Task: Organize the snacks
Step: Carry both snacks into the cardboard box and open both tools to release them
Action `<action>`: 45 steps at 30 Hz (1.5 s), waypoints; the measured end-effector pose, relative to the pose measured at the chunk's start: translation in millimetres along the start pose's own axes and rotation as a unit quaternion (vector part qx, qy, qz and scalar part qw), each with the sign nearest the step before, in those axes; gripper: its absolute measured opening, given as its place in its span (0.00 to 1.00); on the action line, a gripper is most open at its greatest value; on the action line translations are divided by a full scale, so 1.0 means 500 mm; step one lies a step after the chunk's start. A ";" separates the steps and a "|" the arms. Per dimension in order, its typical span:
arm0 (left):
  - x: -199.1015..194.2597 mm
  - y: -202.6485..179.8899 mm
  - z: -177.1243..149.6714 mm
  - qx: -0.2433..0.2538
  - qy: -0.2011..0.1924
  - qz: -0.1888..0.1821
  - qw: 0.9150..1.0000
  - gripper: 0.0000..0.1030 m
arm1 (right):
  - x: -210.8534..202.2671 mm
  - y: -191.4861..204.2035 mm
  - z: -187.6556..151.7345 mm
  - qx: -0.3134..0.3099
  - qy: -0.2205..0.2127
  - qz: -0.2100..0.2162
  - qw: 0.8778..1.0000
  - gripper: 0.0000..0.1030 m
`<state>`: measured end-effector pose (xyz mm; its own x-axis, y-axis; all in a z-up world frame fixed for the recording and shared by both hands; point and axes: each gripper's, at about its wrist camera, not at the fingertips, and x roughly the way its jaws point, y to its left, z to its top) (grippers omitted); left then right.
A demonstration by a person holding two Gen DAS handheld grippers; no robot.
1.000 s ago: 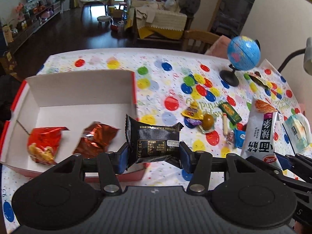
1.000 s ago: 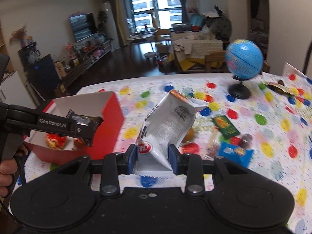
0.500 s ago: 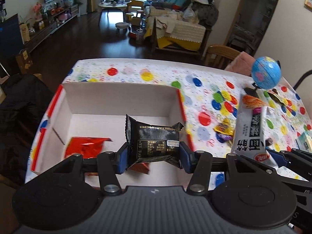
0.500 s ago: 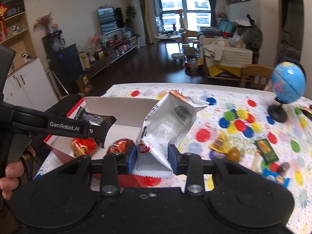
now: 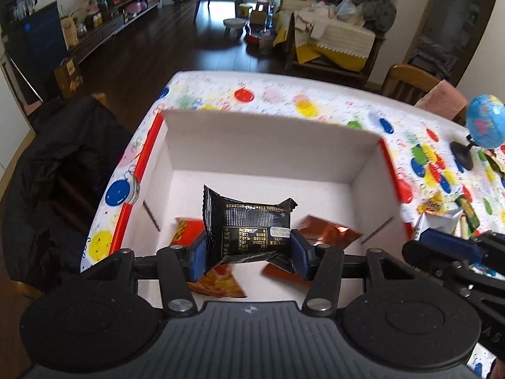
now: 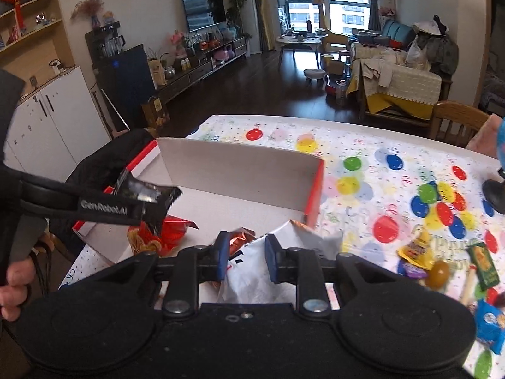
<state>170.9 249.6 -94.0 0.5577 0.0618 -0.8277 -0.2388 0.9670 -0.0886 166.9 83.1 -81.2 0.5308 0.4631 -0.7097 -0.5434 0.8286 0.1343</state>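
While both tongs hang above the red-edged cardboard box (image 5: 271, 145) on the balloon-patterned worktop (image 6: 394, 158), we see the left tongs (image 5: 249, 249) clenched on a black snack packet (image 5: 249, 230), which sits crosswise between the blue pads over the box's white floor; beneath it lie a red chip bag (image 5: 186, 230) and a copper foil packet (image 5: 328, 232), both inside the box; we see the right tongs (image 6: 244, 257), whose jaws have just been closing, pinching a white-and-silver snack pouch (image 6: 303, 240) just beside the box's near right corner, the pouch crumpled and narrow between the pads; loose sweets (image 6: 423, 252) lie on the worktop to the right, well apart from the box; a globe (image 5: 484, 121) stands at the far right edge; a person's hand (image 6: 14, 287) grips the left handle.
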 end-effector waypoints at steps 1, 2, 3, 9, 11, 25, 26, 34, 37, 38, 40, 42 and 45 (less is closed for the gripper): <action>0.006 0.006 -0.002 0.000 0.003 -0.001 1.000 0.51 | 0.006 0.003 0.000 -0.001 0.001 0.001 1.000 0.23; 0.013 0.011 -0.003 -0.001 0.008 -0.002 1.000 0.51 | 0.010 0.007 0.000 -0.002 0.002 0.003 1.000 0.24; 0.020 0.015 -0.005 -0.002 0.012 -0.001 1.000 0.51 | 0.015 0.010 0.001 -0.004 0.002 0.006 1.000 0.24; 0.049 0.030 -0.010 -0.002 0.029 0.010 1.000 0.51 | 0.060 0.047 0.016 -0.040 0.027 0.020 0.999 0.26; 0.058 0.035 -0.013 -0.003 0.033 0.014 0.999 0.51 | 0.069 0.061 0.016 -0.049 0.033 0.020 0.998 0.27; 0.054 0.061 -0.016 -0.013 0.031 -0.019 0.999 0.66 | 0.066 0.085 0.031 -0.074 0.039 0.021 0.996 0.41; 0.051 0.060 -0.016 -0.013 0.029 -0.021 0.999 0.66 | 0.063 0.085 0.031 -0.075 0.038 0.018 0.996 0.44; 0.015 0.065 -0.013 -0.024 0.007 -0.037 0.999 0.82 | 0.027 0.080 0.034 -0.067 0.018 0.004 0.998 0.69; -0.001 0.065 -0.012 -0.028 -0.004 -0.046 0.999 0.87 | 0.008 0.078 0.036 -0.064 0.010 0.000 0.998 0.76; -0.009 0.064 -0.012 -0.029 -0.009 -0.049 0.998 0.89 | 0.001 0.077 0.037 -0.063 0.008 -0.002 0.998 0.78; -0.024 0.061 -0.013 -0.027 -0.019 -0.058 0.998 0.94 | -0.014 0.075 0.039 -0.059 0.002 -0.007 0.998 0.80; -0.039 0.055 -0.014 -0.024 -0.026 -0.063 0.997 0.95 | -0.033 0.068 0.040 -0.053 -0.007 -0.008 0.999 0.82; -0.059 0.045 -0.016 -0.022 -0.033 -0.073 0.997 0.95 | -0.060 0.054 0.039 -0.040 -0.016 -0.016 0.999 0.83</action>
<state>142.8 267.8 -75.9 0.6399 -0.0610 -0.7660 -0.1855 0.9551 -0.2309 148.9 97.4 -42.7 0.5689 0.4477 -0.6898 -0.5755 0.8160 0.0549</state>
